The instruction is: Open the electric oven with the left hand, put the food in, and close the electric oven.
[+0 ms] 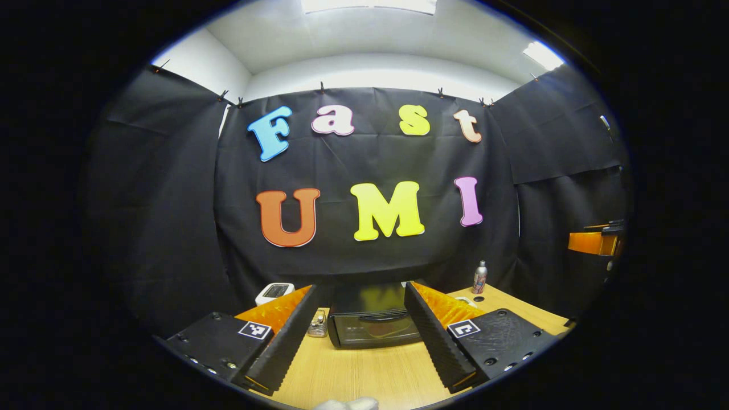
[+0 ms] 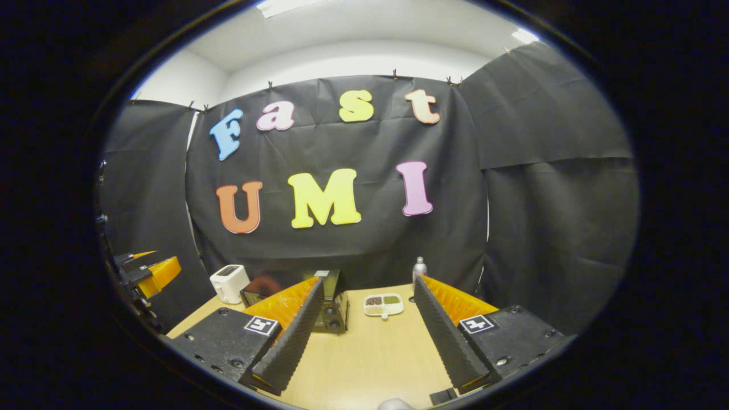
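Note:
The black electric oven [image 1: 370,327] stands on the wooden table straight ahead of my left gripper [image 1: 360,287], its glass door shut and the handle across the top of the door. My left gripper is open, well short of the oven, with nothing between its fingers. In the right gripper view the oven [image 2: 333,310] is partly hidden behind one finger. A white divided dish of food [image 2: 384,304] lies on the table to its right. My right gripper [image 2: 369,282] is open and empty, back from the dish.
A white toaster [image 1: 274,291] sits at the back left and a small metal bottle [image 1: 480,277] at the back right. A small shiny object [image 1: 318,324] lies just left of the oven. The other gripper [image 1: 598,242] hovers at the far right.

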A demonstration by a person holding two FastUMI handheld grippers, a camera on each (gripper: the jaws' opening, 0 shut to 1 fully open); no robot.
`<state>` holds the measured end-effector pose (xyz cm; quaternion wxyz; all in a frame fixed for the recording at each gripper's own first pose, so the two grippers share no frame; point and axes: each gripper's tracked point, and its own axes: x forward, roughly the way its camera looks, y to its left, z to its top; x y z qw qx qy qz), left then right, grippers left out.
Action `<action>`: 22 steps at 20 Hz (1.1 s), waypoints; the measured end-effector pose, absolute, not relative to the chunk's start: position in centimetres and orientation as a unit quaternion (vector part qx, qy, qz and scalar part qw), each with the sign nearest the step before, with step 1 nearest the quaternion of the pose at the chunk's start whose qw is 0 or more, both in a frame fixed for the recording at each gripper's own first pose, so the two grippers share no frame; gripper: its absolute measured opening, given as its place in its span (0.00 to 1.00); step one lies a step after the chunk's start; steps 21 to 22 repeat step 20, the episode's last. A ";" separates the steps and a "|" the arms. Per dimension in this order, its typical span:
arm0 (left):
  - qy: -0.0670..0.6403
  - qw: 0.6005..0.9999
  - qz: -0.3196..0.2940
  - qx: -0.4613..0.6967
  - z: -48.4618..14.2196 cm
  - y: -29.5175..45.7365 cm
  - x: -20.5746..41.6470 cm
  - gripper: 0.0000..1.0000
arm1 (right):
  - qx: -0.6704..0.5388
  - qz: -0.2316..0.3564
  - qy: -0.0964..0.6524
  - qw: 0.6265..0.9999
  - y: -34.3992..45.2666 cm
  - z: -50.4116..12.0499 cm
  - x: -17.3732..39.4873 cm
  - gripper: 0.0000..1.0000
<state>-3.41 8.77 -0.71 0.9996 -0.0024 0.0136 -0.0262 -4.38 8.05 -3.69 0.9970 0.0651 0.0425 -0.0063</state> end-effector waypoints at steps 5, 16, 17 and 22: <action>0.005 1.000 -0.010 -0.005 1.4 8.8 -4.9 0.96 | 0.066 -0.003 0.029 0.997 6.2 -2.1 -4.3 0.96; 0.011 1.000 -0.001 0.001 1.7 6.7 -4.5 1.00 | 0.048 0.005 0.026 0.999 4.5 -1.9 -3.6 1.00; 0.010 1.000 -0.002 0.001 1.8 6.3 -4.5 1.00 | 0.048 0.007 0.025 0.999 4.5 -1.7 -3.5 0.96; 0.012 1.000 -0.006 -0.002 1.7 5.9 -4.2 0.96 | 0.043 0.009 0.028 0.999 4.4 -1.7 -3.2 0.96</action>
